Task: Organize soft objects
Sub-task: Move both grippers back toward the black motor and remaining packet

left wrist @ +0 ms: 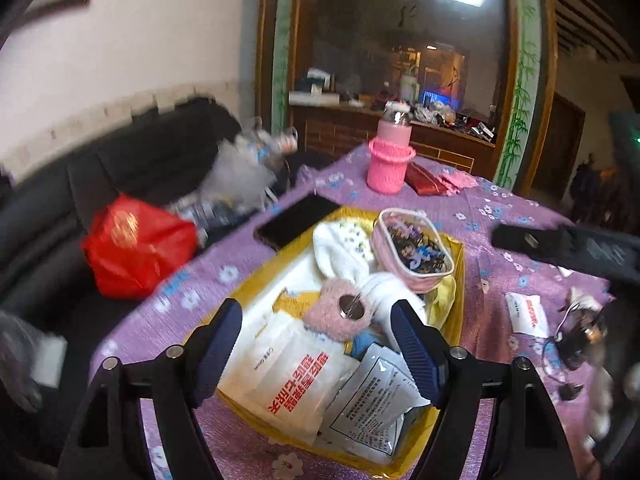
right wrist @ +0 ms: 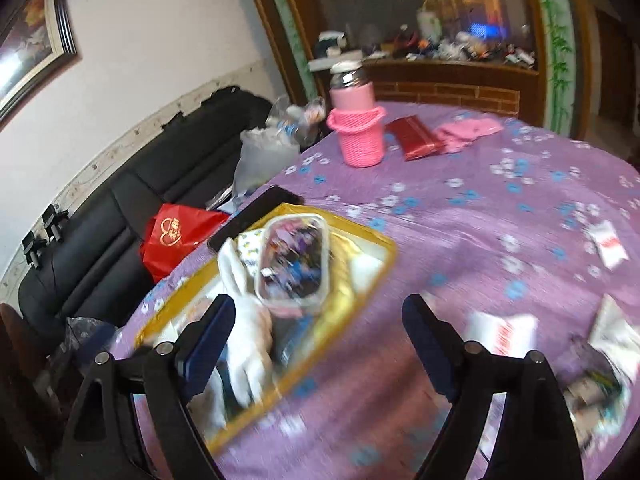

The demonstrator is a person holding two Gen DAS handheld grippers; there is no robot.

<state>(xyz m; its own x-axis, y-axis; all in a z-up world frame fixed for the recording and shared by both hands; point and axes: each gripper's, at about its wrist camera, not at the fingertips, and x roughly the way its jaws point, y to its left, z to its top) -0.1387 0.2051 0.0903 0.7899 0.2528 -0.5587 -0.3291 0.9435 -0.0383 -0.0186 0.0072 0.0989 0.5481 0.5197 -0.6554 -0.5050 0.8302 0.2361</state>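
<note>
Readable print in the yellow tray

Large red Chinese characters run upside down across the white pouch (left wrist: 292, 376); the red bag (right wrist: 176, 236) bears a gold heart emblem; other print too small to read.

The desk (left wrist: 500, 216) wears a purple cloth with a faint sheen and a printed flower pattern. A shallow tray (left wrist: 458, 276) has glossy gold foil walls. In it lie a fluffy white sock (left wrist: 340, 248), a fuzzy pink sock (left wrist: 340, 314) and a clear, shiny plastic pouch (left wrist: 412, 248) with pink trim, beside smooth white plastic sachets (left wrist: 288, 376). A phone (left wrist: 298, 220) shows glossy black glass. The bottle (left wrist: 394, 122) stands in a pink knitted cover (left wrist: 386, 168). The sofa (left wrist: 132, 164) looks like matt black leather. Each tool's pads (left wrist: 412, 340) are ribbed blue rubber on matt black plastic.
</note>
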